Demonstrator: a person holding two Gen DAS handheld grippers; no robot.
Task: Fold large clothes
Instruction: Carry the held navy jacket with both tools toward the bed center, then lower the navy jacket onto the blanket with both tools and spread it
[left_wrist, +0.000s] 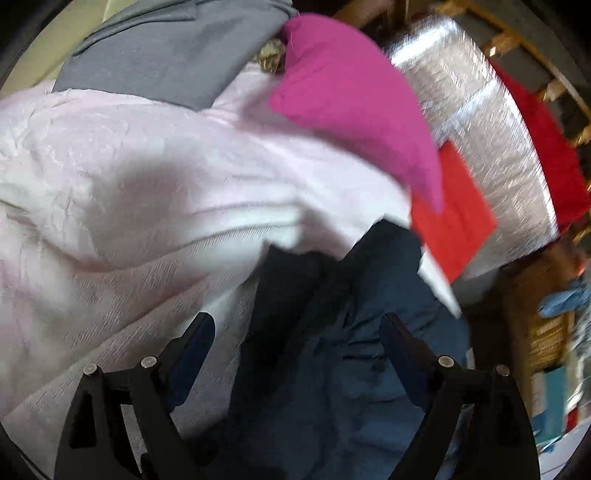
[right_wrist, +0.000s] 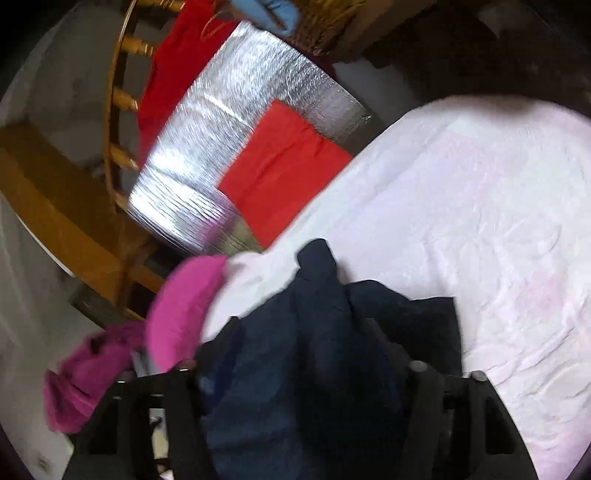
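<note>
Tongs first: our left tongs (left_wrist: 297, 347) gape wide over the navy garment (left_wrist: 325, 369), gripping nothing. Our right tongs (right_wrist: 301, 384) straddle a bunch of it, grip unclear. It lies crumpled on the pink sheet (right_wrist: 480, 221), awaiting spreading.

Silver foil panel (right_wrist: 236, 147), wooden chair (right_wrist: 114, 122), wicker basket (left_wrist: 546, 332)

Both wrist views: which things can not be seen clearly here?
- Right gripper: its fingers are buried in the dark blue garment, so any grip cannot be told.
- Dark blue garment, left wrist view: bottom edge cuts it; its kind is unclear.
- Pink cloth: motion blur smears it.
- Red cloth: partly behind the pink cloth.
</note>
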